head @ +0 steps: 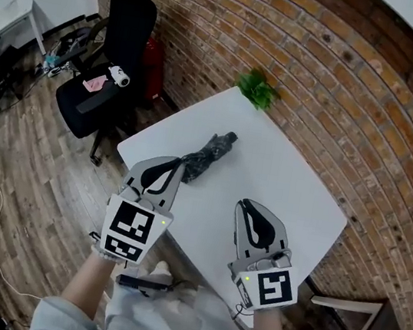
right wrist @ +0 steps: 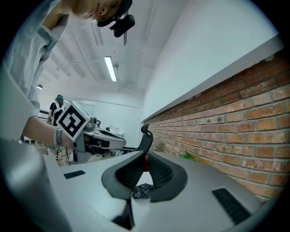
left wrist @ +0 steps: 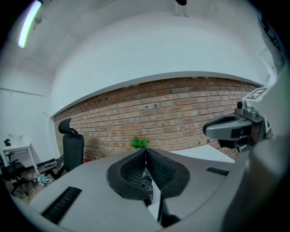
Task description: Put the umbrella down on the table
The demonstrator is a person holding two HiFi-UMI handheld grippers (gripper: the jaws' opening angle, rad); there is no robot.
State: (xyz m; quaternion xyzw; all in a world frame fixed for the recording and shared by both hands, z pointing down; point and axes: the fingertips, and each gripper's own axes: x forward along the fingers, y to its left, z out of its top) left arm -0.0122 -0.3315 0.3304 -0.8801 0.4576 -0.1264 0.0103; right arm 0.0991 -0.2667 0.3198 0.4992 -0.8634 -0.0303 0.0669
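Loosely crumpled umbrella [head: 208, 157] lies on white table [head: 287, 173]; left gripper [head: 176, 166], right gripper [head: 246, 205] both clenched.

One umbrella [head: 208, 155], one table [head: 275, 175], one chair [head: 128, 20]

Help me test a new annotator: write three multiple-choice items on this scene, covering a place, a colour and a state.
1. Where is the umbrella?
A. lying on the table
B. on the office chair
C. on the floor

2. What colour is the plant by the brick wall?
A. red
B. green
C. yellow

3. How do the left gripper fingers stand?
A. wide apart
B. shut on the umbrella
C. shut, holding nothing

Answers:
1 A: the head view shows it flat on the white top, ahead of both grippers.
2 B: its leaves are green against the red bricks.
3 C: the left gripper view shows the tips meeting, with the umbrella lying beyond them.
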